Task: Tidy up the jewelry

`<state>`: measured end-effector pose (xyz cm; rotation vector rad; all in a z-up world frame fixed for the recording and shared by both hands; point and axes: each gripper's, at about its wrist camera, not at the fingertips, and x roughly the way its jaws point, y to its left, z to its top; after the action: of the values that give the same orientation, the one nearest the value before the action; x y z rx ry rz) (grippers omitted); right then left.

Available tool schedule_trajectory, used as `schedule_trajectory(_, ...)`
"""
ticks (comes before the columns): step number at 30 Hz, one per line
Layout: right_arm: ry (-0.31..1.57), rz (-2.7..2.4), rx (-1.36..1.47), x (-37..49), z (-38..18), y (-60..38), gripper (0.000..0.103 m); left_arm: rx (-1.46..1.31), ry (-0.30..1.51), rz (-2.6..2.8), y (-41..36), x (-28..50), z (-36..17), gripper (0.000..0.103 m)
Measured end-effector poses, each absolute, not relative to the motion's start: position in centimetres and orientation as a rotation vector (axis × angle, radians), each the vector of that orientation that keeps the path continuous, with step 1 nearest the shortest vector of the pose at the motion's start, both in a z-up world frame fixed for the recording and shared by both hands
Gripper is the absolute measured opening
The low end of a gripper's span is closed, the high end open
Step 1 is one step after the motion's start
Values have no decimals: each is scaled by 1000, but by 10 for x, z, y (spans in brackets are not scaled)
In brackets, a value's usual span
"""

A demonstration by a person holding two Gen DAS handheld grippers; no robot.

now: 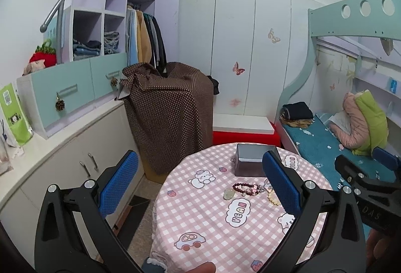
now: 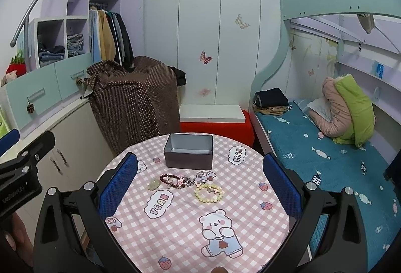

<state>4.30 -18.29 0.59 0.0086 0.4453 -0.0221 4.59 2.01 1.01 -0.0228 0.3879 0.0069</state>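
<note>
An open grey metal box [image 2: 188, 152] [image 1: 253, 163] stands at the far side of a round table with a pink checked cloth [image 2: 190, 220] [image 1: 200, 222]. In front of the box lie a dark red bead bracelet [image 2: 173, 180] [image 1: 246, 189], a pale yellow bead bracelet [image 2: 208, 193] [image 1: 272, 197] and a pale green stone [image 2: 154, 184] [image 1: 229, 193]. My left gripper [image 1: 200, 181] hovers open above the table's left side, nothing between its blue pads. My right gripper [image 2: 200, 181] hovers open over the near part of the table, also holding nothing.
A cabinet [image 1: 62, 172] with drawers and open shelves runs along the left. A brown dotted cloth [image 2: 135, 99] covers something behind the table. A red box with a white board [image 2: 213, 122] sits by the wardrobe. A bunk bed [image 2: 325, 160] with clothes lies right.
</note>
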Motion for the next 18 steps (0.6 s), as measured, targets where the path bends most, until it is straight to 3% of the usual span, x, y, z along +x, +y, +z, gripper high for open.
schedule_trajectory(18, 528, -57, -8, 82, -23, -195, 96, 18, 504, -8, 5, 98, -33, 98)
